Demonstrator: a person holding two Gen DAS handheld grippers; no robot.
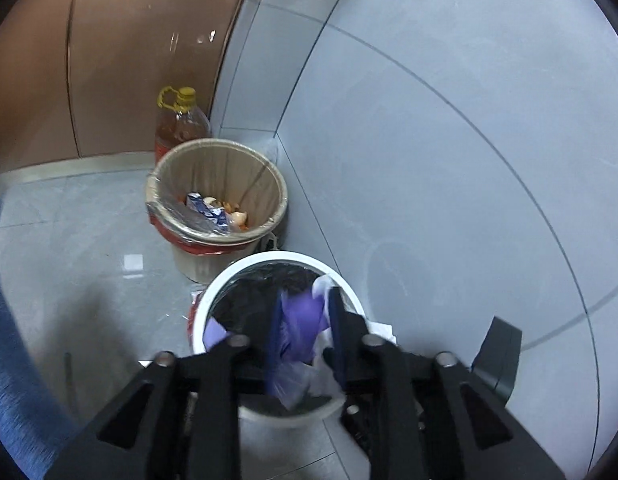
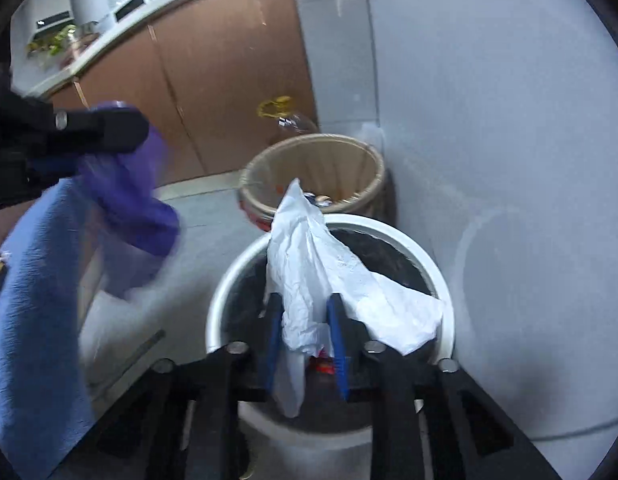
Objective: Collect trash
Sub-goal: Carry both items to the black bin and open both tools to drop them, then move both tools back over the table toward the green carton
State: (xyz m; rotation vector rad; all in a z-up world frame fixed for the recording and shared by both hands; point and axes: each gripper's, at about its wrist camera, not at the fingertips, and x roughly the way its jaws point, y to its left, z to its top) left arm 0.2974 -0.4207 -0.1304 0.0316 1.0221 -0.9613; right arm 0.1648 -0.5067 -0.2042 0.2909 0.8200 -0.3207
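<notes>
- Left gripper [image 1: 305,330] hung over the white bin [image 1: 229,280] with a purple plastic bag [image 1: 299,320] between its blue pads; the jaws stood partly apart, and whether they pressed the bag could not be told.
- Right gripper [image 2: 305,340] stood likewise, its jaws partly apart around a crumpled white bag [image 2: 309,280], grip unclear.
- Both bags drooped lengthwise along the fingers and down into the white bin's black-lined mouth, directly below, so release looked like the step in hand.
- A tan lined bin [image 1: 217,188] with scraps stood just behind, an oil bottle [image 1: 181,120] beyond it against the cabinet.
</notes>
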